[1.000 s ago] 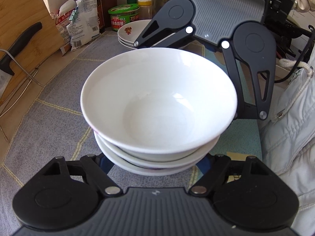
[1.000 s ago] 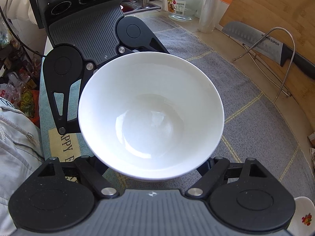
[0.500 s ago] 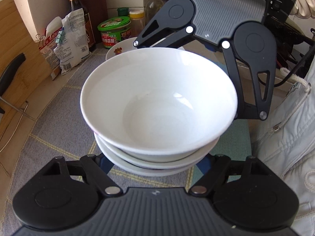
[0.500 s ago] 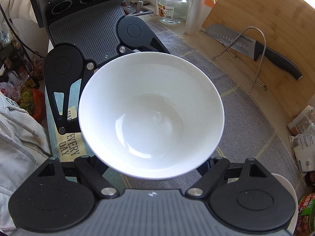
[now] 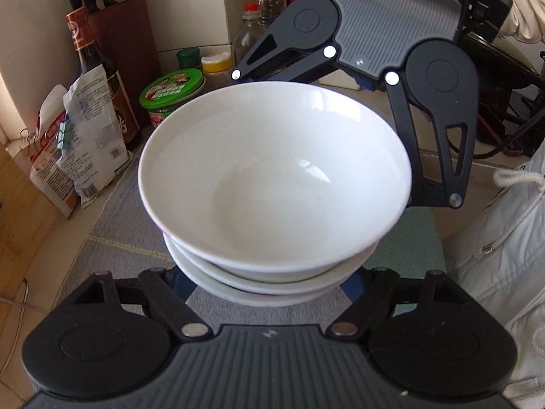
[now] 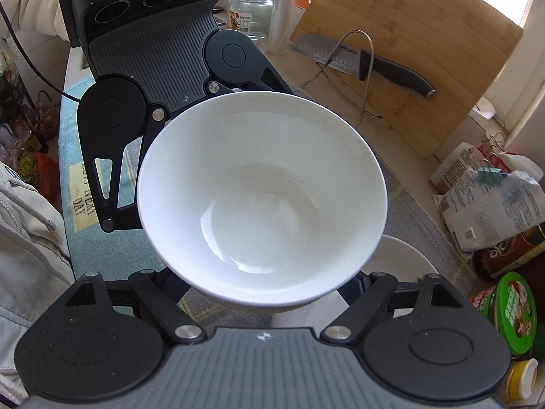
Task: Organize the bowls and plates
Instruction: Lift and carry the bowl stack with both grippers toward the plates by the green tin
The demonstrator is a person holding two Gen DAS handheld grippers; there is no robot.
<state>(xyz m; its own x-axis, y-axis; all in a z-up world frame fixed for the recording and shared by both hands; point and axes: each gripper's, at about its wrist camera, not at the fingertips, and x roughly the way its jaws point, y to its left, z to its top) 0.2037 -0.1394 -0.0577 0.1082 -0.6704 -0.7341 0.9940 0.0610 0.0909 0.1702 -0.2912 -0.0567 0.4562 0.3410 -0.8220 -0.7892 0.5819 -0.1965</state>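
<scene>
The stack of white bowls [image 5: 272,184] hangs in the air between the two grippers, above the grey cloth [image 5: 119,238] that covers the counter. The left gripper [image 5: 269,283] grips the stack from the near side in its own view; its blue-tipped fingers [image 5: 178,281] sit against the lower bowls on either side, pinching the stack. The right gripper [image 6: 272,289] meets the same stack from the opposite side, and its fingers [image 6: 356,288] close in under the top bowl's wall in the same way (the actual pads are hidden beneath the bowl in both views, so the contact itself is only partly seen). From the left camera three nested rims show, the top bowl the widest and empty.

Under the stack in the right camera lies a white plate [image 6: 405,266] on the cloth. Nearby stand a green-lidded tub [image 5: 172,97], a dark bottle [image 5: 102,78] and paper bags [image 5: 85,136]. A cutting board [image 6: 425,78] leans at the back with a knife [image 6: 368,64] in front of it. A person's pale jacket [image 5: 504,245] shows at the edge.
</scene>
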